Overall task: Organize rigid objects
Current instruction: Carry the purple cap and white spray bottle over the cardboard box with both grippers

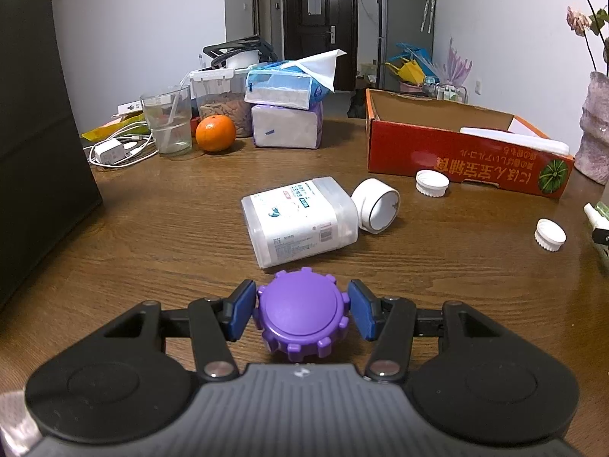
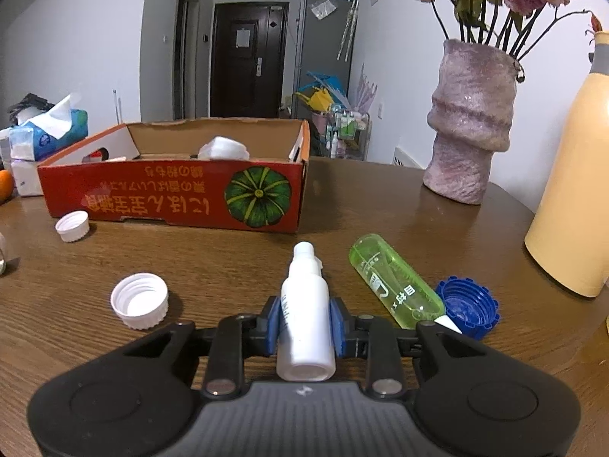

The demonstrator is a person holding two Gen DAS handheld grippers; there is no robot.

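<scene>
Two tongs over cluttered wooden table [image 1: 152,236]: left [image 1: 302,314] clamps purple cap [image 1: 302,318], right [image 2: 304,321] white bottle [image 2: 304,316].

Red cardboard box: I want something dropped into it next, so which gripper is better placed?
Right, probably. The right gripper already clamps the white spray bottle, and the red cardboard box lies close ahead.

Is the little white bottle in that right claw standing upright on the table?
No: the white bottle lies lengthwise between the right claw's blue pads, its nozzle pointing away toward the red box.
</scene>
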